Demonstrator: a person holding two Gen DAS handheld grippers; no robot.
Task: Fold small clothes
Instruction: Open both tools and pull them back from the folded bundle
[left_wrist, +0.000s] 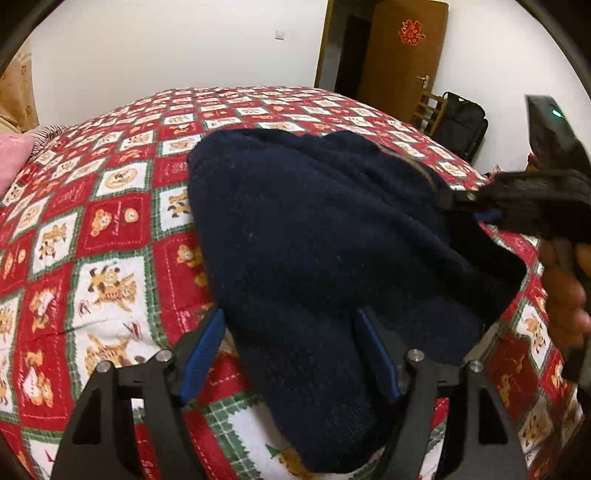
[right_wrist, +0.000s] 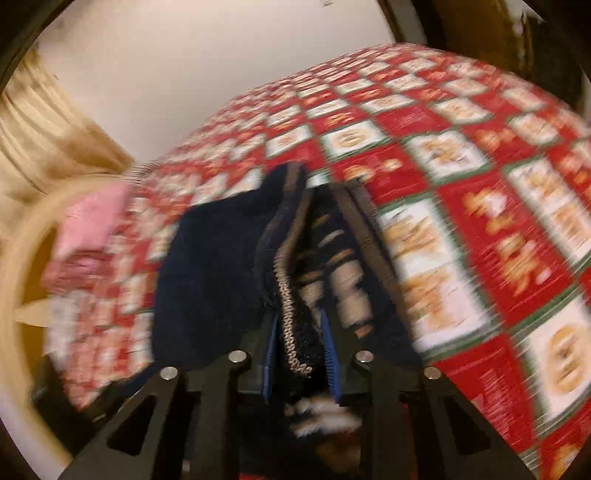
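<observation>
We see a dark navy knit sweater (left_wrist: 314, 236) bunched on the bed (left_wrist: 110, 229); our left gripper (left_wrist: 291, 354) gapes around it, our right gripper (right_wrist: 301, 354) pinches its striped edge.

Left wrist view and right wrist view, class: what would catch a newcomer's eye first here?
The dark navy knitted garment sprawls across the middle of the red, white and green teddy-bear bedspread. The left tongs stand open with the garment's near end between them, while the right tongs pinch its striped edge. A brown door with a red paper ornament stands at the back.
</observation>
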